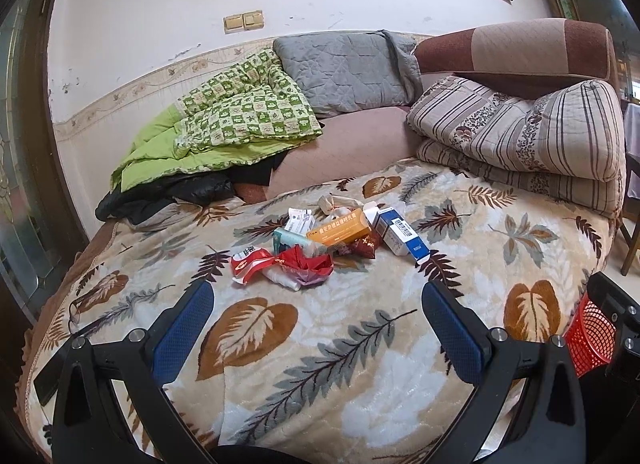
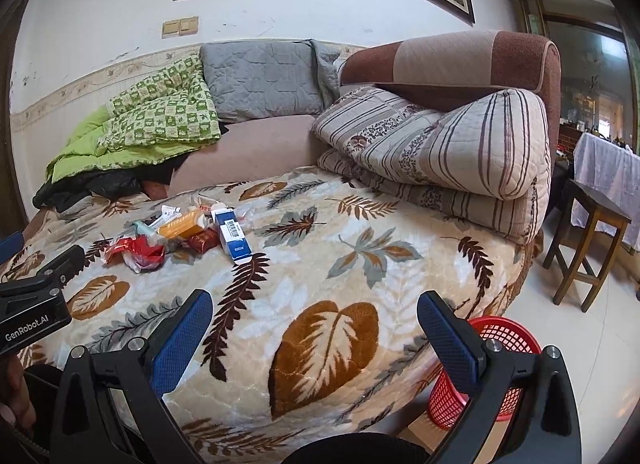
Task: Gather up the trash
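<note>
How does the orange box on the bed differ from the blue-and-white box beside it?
The orange box is plain orange with white lettering; the blue-and-white box carries a barcode label. The orange box lies within the litter pile; the blue-and-white box lies at its edge, end flap open. Both are slim cartons lying flat on the leaf-patterned blanket.

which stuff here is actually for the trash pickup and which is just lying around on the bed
For the job:
- orange box
- blue and white box
- red wrappers
- crumpled paper
- red mesh basket, on the floor beside the bed
- left gripper and right gripper, both open and empty

Just lying about:
- green quilt
- grey pillow
- striped folded quilt
- wooden stool
</note>
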### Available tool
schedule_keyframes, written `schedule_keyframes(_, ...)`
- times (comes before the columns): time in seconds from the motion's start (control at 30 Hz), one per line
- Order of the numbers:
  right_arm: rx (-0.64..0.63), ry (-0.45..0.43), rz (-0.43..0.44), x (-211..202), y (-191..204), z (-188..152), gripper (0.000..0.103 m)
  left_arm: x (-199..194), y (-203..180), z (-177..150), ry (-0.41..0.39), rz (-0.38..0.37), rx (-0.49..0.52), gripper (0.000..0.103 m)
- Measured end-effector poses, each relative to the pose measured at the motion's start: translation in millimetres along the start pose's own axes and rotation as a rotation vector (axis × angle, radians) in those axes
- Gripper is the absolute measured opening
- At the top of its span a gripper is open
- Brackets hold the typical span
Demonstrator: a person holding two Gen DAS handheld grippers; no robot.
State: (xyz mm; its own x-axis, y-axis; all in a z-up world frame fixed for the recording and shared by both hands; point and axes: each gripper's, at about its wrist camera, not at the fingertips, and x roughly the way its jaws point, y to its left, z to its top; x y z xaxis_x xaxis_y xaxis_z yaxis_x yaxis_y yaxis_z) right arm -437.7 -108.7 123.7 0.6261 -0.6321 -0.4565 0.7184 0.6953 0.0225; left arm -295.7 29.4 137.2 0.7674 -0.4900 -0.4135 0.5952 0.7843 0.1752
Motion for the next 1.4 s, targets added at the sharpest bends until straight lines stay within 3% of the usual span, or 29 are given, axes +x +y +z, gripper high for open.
schedule_keyframes(0.37, 0.005, -0.003, -0.004, 1, 0, 1, 0.103, -18, 7, 9, -0.113, -0.017, -0.061, 0.103)
schedule_keyframes(0.6, -0.005, 0.004, 0.001, 2, 1, 1, 0.103, -1, 5, 4, -0.020, -0.023, -0.048, 0.103)
schedule_keyframes(1.1, -0.009, 0.026, 0.029, 10, 4, 1, 0.103, 18, 13, -2, 0.031, -0.028, -0.060, 0.103)
schedule_keyframes(1.4, -0.031, 0.094, 0.152, 33, 14, 5, 0.103, 73, 64, -9, 0.217, -0.103, -0.265, 0.103)
